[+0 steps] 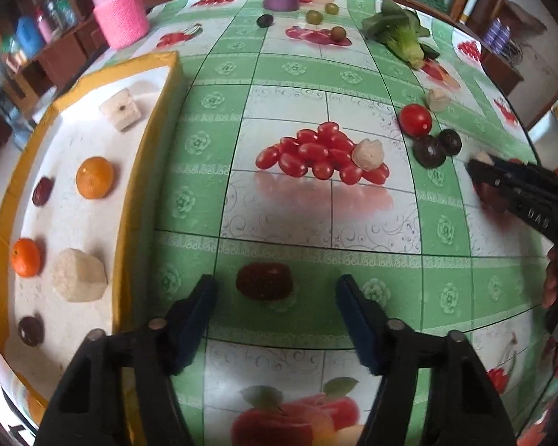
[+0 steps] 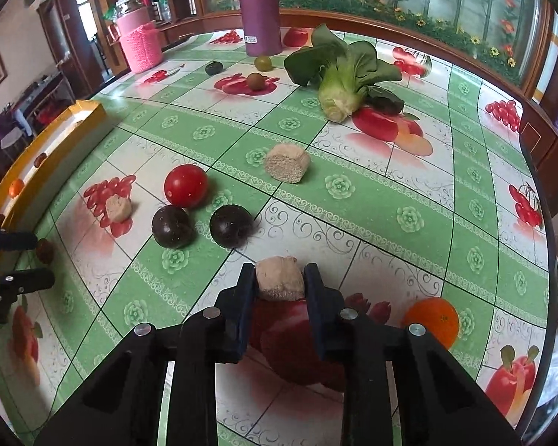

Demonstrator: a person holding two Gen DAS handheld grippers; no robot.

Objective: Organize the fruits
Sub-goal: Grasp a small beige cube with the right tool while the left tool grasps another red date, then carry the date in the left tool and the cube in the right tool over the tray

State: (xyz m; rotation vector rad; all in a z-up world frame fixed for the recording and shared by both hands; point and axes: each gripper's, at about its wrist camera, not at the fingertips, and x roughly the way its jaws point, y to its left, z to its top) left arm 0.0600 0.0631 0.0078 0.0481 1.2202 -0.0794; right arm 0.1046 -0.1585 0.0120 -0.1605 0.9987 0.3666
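Note:
My left gripper [image 1: 275,286] is open, its fingers on either side of a dark red date [image 1: 264,281] lying on the tablecloth. The yellow-rimmed tray [image 1: 130,171] at left holds two oranges [image 1: 94,177], two pale chunks [image 1: 79,275] and two dark fruits [image 1: 31,330]. My right gripper [image 2: 281,278] is shut on a pale beige chunk [image 2: 280,278] above the table; it also shows at the right of the left wrist view [image 1: 481,161]. A red tomato [image 2: 185,186] and two dark plums [image 2: 230,226] lie ahead of it. An orange [image 2: 433,320] lies to its right.
A bok choy [image 2: 344,74], purple bottle [image 2: 261,7], pink-sleeved jar [image 2: 139,42], small green and dark fruits [image 2: 263,63] stand at the table's far side. More pale chunks [image 2: 287,163] lie mid-table. The round table's edge [image 2: 539,193] curves at right.

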